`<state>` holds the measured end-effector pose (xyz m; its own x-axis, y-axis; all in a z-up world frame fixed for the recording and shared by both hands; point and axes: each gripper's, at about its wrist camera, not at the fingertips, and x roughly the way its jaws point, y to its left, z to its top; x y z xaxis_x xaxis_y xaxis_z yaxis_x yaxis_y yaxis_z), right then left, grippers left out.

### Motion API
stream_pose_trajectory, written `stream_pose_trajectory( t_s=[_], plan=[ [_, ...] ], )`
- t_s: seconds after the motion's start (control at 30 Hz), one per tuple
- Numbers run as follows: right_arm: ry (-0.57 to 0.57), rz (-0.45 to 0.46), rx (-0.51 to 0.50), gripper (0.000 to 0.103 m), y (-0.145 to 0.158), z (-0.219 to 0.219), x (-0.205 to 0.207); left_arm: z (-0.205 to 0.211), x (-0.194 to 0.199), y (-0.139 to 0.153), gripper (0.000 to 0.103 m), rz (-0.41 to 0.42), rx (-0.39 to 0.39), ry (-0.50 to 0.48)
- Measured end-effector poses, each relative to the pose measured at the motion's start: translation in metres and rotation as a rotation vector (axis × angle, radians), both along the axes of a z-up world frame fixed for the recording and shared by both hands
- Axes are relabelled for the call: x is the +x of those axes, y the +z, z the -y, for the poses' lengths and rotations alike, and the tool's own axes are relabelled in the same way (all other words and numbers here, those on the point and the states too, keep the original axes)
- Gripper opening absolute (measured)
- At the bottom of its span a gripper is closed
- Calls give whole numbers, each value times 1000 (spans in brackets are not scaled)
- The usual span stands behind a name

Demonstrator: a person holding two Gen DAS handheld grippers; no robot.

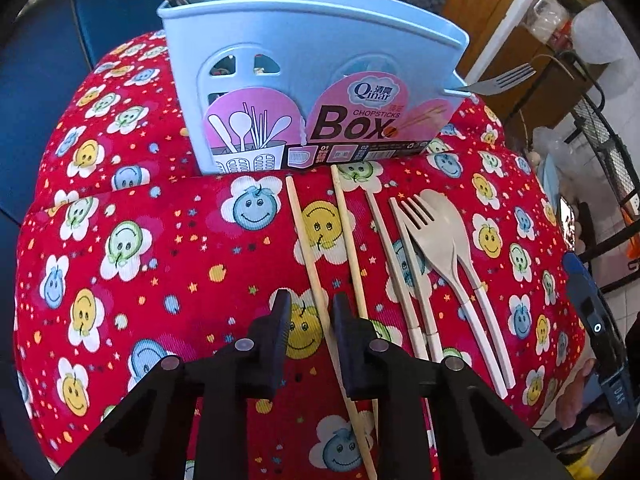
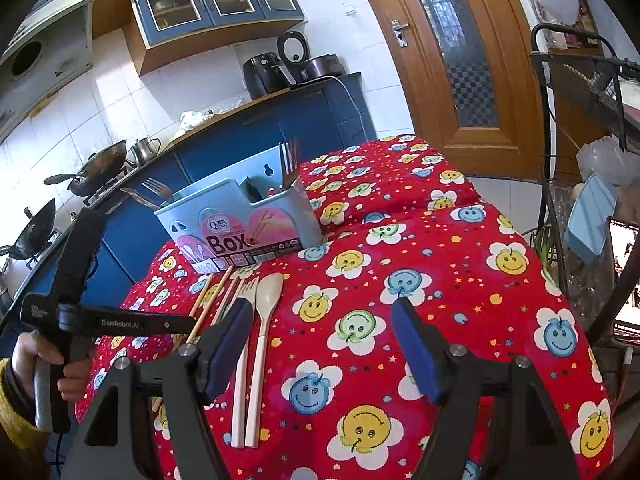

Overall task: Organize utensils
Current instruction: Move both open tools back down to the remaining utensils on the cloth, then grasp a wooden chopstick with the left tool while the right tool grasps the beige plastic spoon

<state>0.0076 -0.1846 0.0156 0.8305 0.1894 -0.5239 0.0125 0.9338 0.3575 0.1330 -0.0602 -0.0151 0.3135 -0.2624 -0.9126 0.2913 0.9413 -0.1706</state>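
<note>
A light blue chopsticks box (image 1: 304,68) stands at the far side of the red flowered tablecloth (image 1: 160,248); it also shows in the right wrist view (image 2: 240,216), with metal forks (image 2: 154,190) and chopsticks in it. Wooden chopsticks (image 1: 308,248) lie in front of it, then a beige fork (image 1: 420,232) and a beige spoon (image 1: 444,224). My left gripper (image 1: 310,312) is open, its fingers on either side of the leftmost chopstick. My right gripper (image 2: 320,320) is open and empty above the cloth, right of the spoon (image 2: 268,292).
A metal fork (image 1: 500,80) sticks out at the box's right side. A wire rack (image 2: 580,92) stands to the right of the table, a blue kitchen counter (image 2: 240,136) with woks behind it. A wooden door (image 2: 452,48) is at the back right.
</note>
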Motion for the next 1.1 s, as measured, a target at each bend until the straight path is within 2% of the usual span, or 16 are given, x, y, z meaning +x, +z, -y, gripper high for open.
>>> stream_pose_trajectory(
  t_s=[0.17,0.23,0.53,0.7,0.77,0.87,1.1],
  plan=[
    [12,-9,-3,74,-1,-3,1,-3,3,1,20,-25,-10,5],
    [15,-10,-9,74,-1,-5,2,-3,3,0,9,-12,-20,13],
    [63,-58,-78,74,7,-20,13,-37,-14,-3,4,13,-209,77],
    [138,-158,-125,58,5,-31,34,-53,-29,2,4,80,-294,107],
    [184,-207,-153,48,3,-38,43,-58,-35,6,4,110,-310,112],
    [241,-272,-183,38,-1,-48,54,-62,-37,16,4,160,-318,112],
    [323,-383,-247,30,-3,-66,74,-70,-43,30,4,244,-331,103]
  ],
)
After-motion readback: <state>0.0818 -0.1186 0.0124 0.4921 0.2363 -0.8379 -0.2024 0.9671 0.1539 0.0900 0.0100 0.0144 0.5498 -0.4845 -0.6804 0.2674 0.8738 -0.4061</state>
